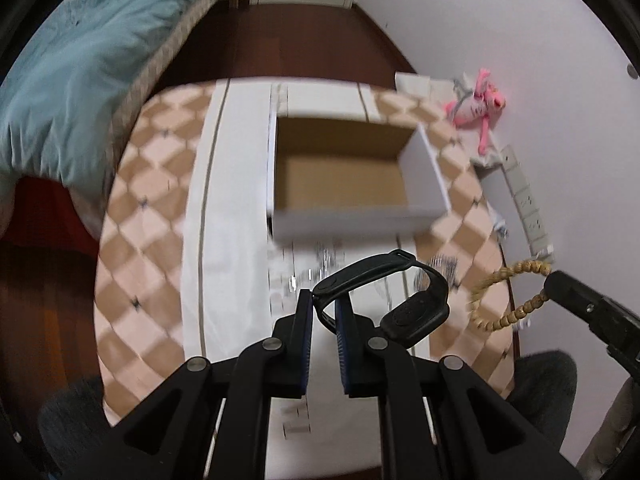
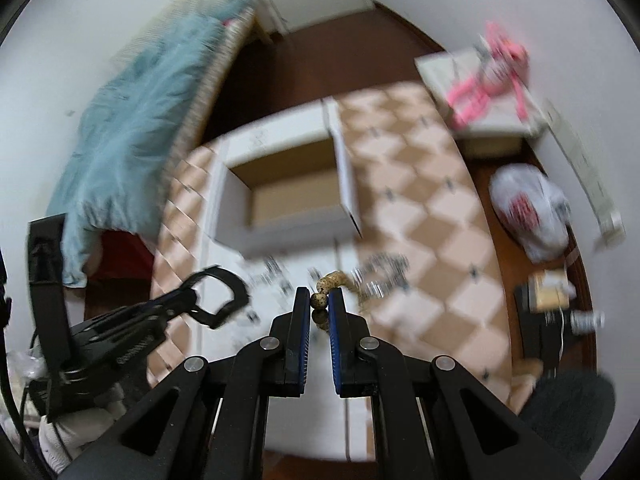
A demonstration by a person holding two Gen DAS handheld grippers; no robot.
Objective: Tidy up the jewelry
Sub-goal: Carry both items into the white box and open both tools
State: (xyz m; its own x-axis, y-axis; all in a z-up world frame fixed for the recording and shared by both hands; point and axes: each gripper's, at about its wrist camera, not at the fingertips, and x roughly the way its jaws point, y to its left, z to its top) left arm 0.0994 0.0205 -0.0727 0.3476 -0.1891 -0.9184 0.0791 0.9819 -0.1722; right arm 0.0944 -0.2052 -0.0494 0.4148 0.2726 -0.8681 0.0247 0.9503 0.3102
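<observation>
My left gripper [image 1: 324, 304] is shut on the strap of a black wristband watch [image 1: 416, 312], held above the table in front of an open white cardboard box [image 1: 360, 220] with a brown inside. The watch also shows in the right wrist view [image 2: 224, 296], with the left gripper [image 2: 192, 300] holding it. My right gripper [image 2: 319, 300] is shut on a wooden bead bracelet [image 2: 320, 301]; its loop [image 1: 508, 296] hangs from the right gripper [image 1: 552, 284] at the right of the left wrist view. The box [image 2: 288, 232] lies ahead of both grippers.
The table [image 1: 152, 216] has a tan-and-pink checked cloth with a white strip. Small silvery jewelry pieces [image 1: 328, 260] lie blurred near the box. A pink plush toy [image 1: 480, 104] sits on a white box at the far right. A bed with a teal blanket [image 1: 80, 72] is at the left.
</observation>
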